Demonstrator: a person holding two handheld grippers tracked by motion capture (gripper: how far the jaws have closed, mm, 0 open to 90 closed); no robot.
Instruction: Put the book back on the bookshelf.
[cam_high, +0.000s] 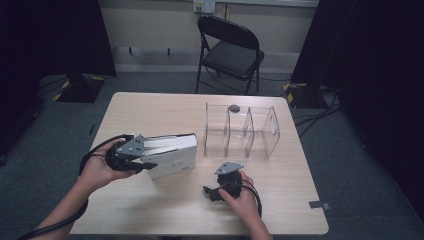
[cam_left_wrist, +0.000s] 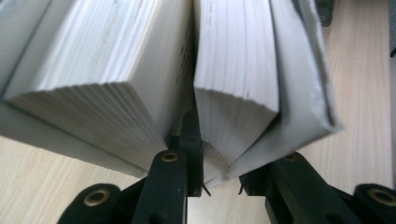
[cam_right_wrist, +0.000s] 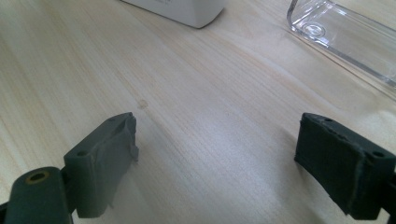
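Currently the left gripper (cam_high: 145, 161) is sitting at mid-left of the high view, clenched on a section of the book's (cam_high: 172, 152) pages; in the left gripper view one jaw is wedged into the gap between two page blocks and the other is pressing outside the cover (cam_left_wrist: 303, 84). Book is lying at frame centre on the table (cam_high: 150, 110), spine side toward the rack (cam_high: 242, 131). Clear rack is standing just right of the book, close but apart, with a small dark thing (cam_high: 233, 107) at its far wall. Right gripper (cam_high: 212, 192) is resting lower centre, jaws released and wide, nothing between them, bare wood under them. Chair (cam_high: 230, 50) is standing beyond the far edge. Open room: upper-left tabletop and the strip along the near edge.
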